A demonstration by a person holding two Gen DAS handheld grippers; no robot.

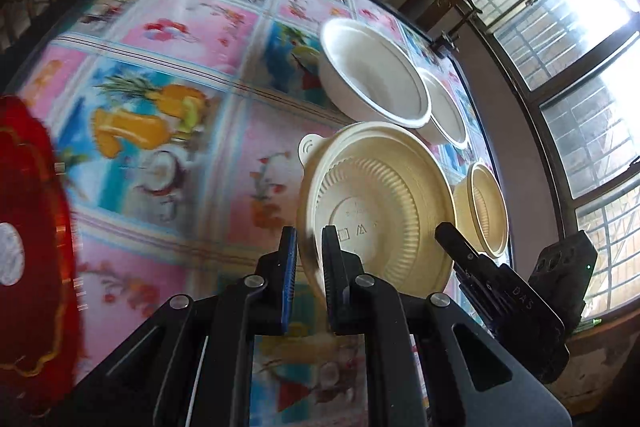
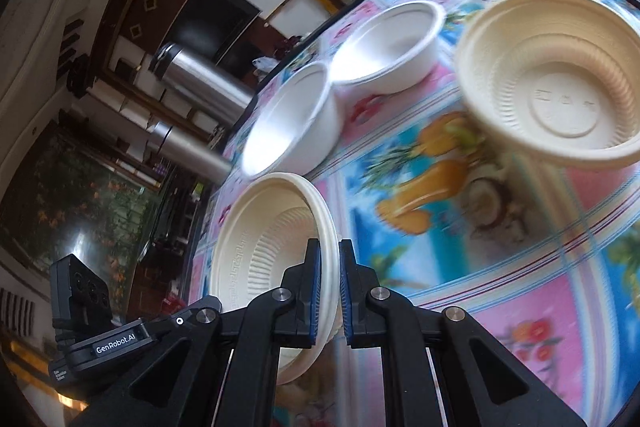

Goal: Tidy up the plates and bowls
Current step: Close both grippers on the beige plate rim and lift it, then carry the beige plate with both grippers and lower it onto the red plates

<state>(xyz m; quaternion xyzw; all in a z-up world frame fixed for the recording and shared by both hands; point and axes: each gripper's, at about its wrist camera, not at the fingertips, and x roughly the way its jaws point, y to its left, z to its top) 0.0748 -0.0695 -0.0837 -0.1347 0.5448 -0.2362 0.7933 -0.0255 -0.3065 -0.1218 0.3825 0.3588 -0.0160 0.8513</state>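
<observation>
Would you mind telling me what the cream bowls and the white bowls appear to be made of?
Cream bowls: likely thin moulded plastic, semi-matte, with ribbed walls and embossed symbols on the base. White bowls: smooth and plain with a slight sheen, possibly pressed pulp or foam; I cannot tell which.

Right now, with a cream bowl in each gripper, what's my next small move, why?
Probably ease the right gripper with its right-held bowl toward the left-held bowl in the left gripper, to nest them: both rims are pinched, both cream.

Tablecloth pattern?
Tablecloth: pink and blue squares printed with fruit, drinks and flowers. Clearest in the left wrist view.
</observation>
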